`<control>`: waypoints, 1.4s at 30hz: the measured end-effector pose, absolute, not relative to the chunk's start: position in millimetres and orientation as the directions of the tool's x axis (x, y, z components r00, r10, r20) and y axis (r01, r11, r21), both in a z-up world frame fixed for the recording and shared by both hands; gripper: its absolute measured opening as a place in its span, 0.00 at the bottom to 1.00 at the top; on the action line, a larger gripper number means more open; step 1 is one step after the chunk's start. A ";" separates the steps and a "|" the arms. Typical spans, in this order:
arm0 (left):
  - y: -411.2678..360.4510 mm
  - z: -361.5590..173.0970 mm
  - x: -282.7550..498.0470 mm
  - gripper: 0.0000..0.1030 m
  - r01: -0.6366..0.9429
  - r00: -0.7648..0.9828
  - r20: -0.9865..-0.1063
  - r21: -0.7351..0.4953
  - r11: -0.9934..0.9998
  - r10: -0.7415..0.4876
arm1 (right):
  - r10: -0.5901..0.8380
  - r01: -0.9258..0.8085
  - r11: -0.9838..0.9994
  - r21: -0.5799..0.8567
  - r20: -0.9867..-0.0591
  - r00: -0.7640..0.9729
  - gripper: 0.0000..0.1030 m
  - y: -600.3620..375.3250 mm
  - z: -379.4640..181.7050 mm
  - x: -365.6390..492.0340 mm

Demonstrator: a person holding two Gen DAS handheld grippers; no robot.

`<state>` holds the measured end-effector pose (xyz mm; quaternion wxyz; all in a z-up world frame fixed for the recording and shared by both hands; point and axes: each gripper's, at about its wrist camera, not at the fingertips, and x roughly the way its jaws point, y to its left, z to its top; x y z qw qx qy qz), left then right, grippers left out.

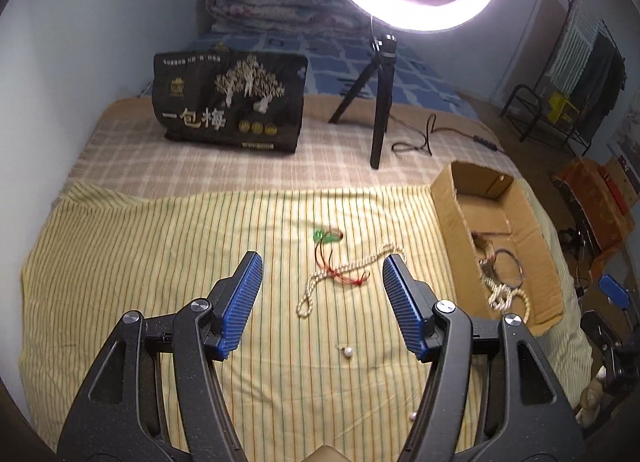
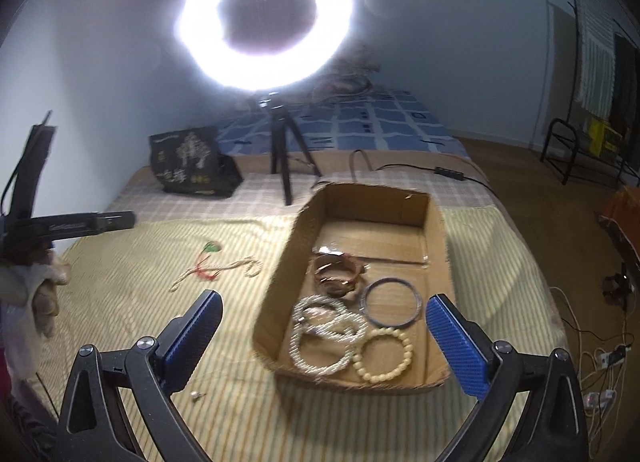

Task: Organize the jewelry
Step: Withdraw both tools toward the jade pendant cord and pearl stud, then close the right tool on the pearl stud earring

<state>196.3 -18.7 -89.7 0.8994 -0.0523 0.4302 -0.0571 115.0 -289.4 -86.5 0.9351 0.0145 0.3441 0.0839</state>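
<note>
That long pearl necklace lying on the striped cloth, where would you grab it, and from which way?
Probably from straight above, at the bare lower stretch of the pearl necklace near its end loop. The strand lies flat and limp, so nothing can slide under it, and higher up the red cord crosses it. The left tongs, open, already point down there.

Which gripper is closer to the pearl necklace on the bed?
Left. The left gripper hovers open right over the pearl necklace; the right gripper is over the cardboard box.

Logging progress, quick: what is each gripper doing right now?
Left gripper: open, holding nothing, above the pearl necklace.
Right gripper: open wide, empty, over the cardboard box.
</note>
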 end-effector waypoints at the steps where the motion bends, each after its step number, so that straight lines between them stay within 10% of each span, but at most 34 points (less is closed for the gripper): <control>1: -19.0 -92.0 194.4 0.62 0.064 0.619 -0.771 -0.139 0.988 -0.149 | 0.176 -0.160 0.984 0.084 -0.642 0.746 1.00 -285.8 -87.6 112.0; 26: -54.6 -185.4 168.3 0.31 0.235 0.393 -0.891 -0.141 0.962 -0.227 | 0.359 -0.497 0.858 0.127 -0.841 0.404 0.58 -190.2 -199.1 79.8; 42: -61.0 -204.4 188.8 0.30 0.245 0.378 -0.909 -0.087 0.966 -0.177 | 0.398 -0.517 0.839 0.169 -0.838 0.373 0.41 -185.4 -203.0 92.2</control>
